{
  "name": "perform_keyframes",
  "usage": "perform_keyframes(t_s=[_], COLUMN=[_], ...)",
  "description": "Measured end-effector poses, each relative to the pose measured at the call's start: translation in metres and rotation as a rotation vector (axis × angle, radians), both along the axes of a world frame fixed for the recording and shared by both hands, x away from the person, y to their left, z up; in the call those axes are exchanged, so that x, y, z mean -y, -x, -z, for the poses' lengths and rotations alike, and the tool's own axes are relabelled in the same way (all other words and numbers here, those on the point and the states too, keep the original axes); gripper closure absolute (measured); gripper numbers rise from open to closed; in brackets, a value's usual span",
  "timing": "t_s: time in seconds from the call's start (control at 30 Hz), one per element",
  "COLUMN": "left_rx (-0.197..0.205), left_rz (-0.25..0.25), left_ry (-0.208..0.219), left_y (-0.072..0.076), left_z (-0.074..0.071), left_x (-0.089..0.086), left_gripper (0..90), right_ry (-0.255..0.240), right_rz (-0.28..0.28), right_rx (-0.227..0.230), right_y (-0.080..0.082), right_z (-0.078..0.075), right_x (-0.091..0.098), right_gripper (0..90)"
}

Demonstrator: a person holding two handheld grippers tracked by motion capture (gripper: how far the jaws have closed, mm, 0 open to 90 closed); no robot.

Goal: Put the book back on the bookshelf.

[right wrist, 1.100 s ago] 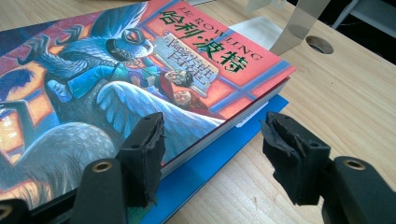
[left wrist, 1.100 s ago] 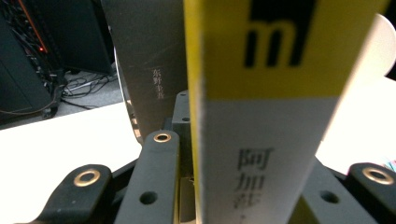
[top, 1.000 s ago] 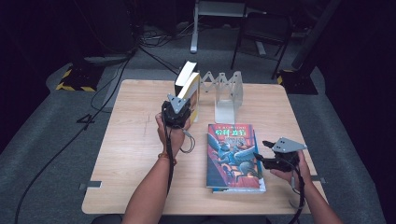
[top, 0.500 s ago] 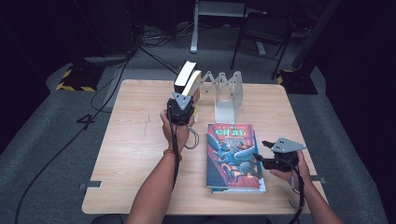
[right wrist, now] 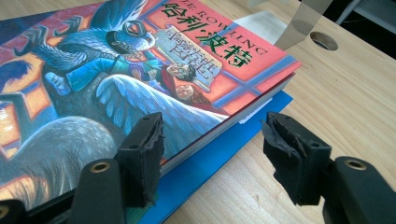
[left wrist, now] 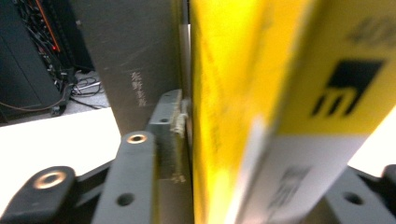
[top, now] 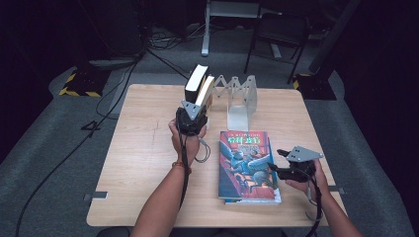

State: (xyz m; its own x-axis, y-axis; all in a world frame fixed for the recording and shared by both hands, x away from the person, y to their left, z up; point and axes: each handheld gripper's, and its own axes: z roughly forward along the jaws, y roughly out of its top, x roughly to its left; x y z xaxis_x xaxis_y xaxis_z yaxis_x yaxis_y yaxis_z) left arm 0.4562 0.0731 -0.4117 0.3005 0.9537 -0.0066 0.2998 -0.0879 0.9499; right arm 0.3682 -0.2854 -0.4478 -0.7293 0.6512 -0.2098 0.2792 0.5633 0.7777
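Near the desk's (top: 148, 148) front edge, the right gripper (top: 282, 163) rests released, jaws apart beside the picture-cover book (top: 247, 165) lying on a blue book (right wrist: 219, 163). Farther back, the left gripper (top: 191, 114) has just been opening, with the yellow book (top: 206, 91) between its jaws, beside a dark book (top: 195, 81) at the folding rack (top: 242, 96).

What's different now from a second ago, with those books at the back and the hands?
The yellow book has been swung upright against the dark book in the rack. The left gripper has just been opening its jaws, the yellow book between them. The right gripper and colourful book stayed put.
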Motion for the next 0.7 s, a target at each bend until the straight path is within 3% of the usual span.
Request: perform_keyframes(t_s=[0.07,0.23,0.43,0.53,0.57,0.7], left_rx=[-0.004,-0.002,-0.017,-0.031,-0.036,-0.051], left_rz=[0.013,0.04,0.09,0.134,0.151,0.176], left_ry=[0.014,0.004,-0.025,-0.055,-0.087,-0.089], left_y=[0.002,0.007,0.014,0.018,0.02,0.024], left_z=[0.001,0.003,0.007,0.012,0.014,0.018], left_x=[-0.004,-0.012,-0.017,-0.022,-0.025,-0.03], left_gripper=[52.3,50.1,46.9,45.7,45.5,49.7], right_ry=[0.003,0.005,0.002,0.002,0.0,0.003], right_rz=[0.002,-0.001,-0.002,-0.002,-0.002,-0.007], right_rx=[-0.004,-0.003,-0.005,-0.006,-0.008,-0.01], right_y=[0.0,0.0,0.0,0.0,0.0,0.001], right_z=[0.0,0.0,0.0,0.0,0.0,0.0], right_x=[0.0,-0.001,-0.001,-0.001,-0.001,-0.002], right_gripper=[38.1,38.1,38.1,38.0,38.0,38.0])
